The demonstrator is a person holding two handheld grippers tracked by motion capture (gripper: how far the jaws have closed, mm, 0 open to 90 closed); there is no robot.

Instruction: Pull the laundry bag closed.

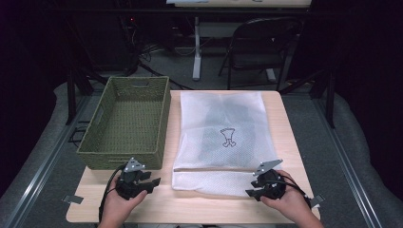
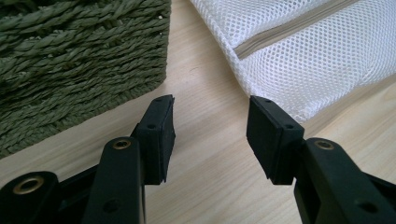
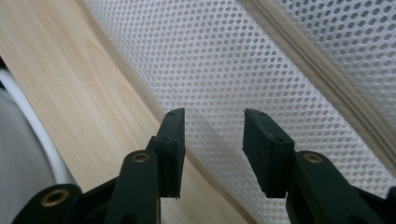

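Observation:
A white mesh laundry bag (image 1: 221, 137) lies flat on the wooden table (image 1: 190, 204), with dark cloth showing faintly inside and a zipper (image 2: 289, 28) running across near its front end. My left gripper (image 1: 154, 183) is open just off the bag's front left corner; in the left gripper view its jaws (image 2: 210, 112) stand apart over bare wood, the bag (image 2: 303, 60) just ahead. My right gripper (image 1: 251, 192) is at the bag's front right corner, open. In the right gripper view the jaws (image 3: 212, 121) hang over the mesh edge (image 3: 243, 70), and the pads press on nothing.
An empty green woven basket (image 1: 126, 159) stands left of the bag, and its corner (image 2: 70, 70) is close to my left gripper. Beyond the table's far edge are a folding chair (image 1: 259, 47) and a desk leg. Bare wood runs along the front edge.

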